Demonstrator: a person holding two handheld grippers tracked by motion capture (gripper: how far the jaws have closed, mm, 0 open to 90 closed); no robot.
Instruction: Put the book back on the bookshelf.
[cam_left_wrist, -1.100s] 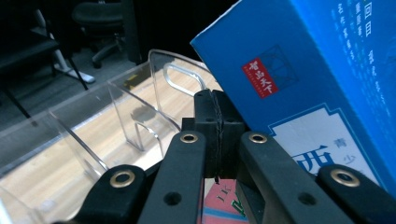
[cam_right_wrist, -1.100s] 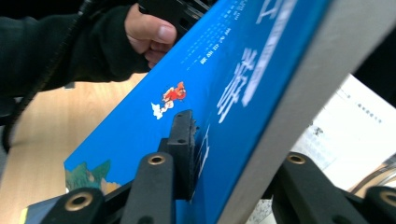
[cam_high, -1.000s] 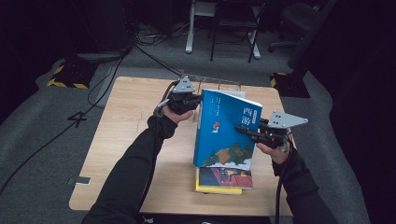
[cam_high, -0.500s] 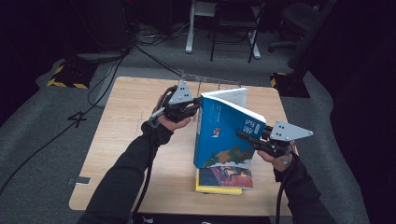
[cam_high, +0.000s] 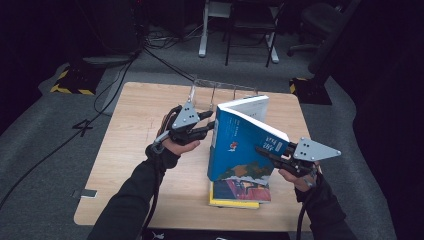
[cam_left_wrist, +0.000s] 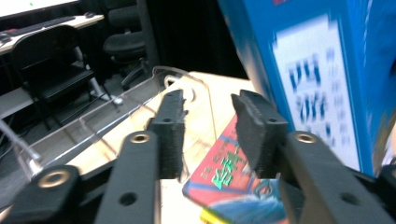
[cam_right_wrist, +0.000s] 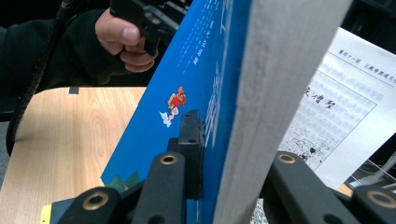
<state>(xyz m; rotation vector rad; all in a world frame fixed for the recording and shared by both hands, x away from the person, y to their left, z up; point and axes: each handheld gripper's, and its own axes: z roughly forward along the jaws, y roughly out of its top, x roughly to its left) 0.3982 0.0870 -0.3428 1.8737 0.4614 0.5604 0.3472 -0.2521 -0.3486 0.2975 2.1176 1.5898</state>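
High view: right gripper (cam_high: 267, 153) clamps the blue book (cam_high: 240, 145) upright; left gripper (cam_high: 207, 129), jaws just opening, holds nothing; acrylic rack (cam_high: 220, 90) awaits.

High view: table (cam_high: 135, 135) evenly lit from above, surrounding room (cam_high: 60, 30) dim to near black; shadows soft, short, no glare on wood. Picture slightly soft, grainy in dark areas. Left gripper view: blue book (cam_left_wrist: 322, 79) smeared by motion blur, print unreadable; background chairs (cam_left_wrist: 60, 60) soft. Right gripper view: page edges (cam_right_wrist: 275, 93) close, pale, slightly out of focus; printed back cover (cam_right_wrist: 336, 112) sharper.
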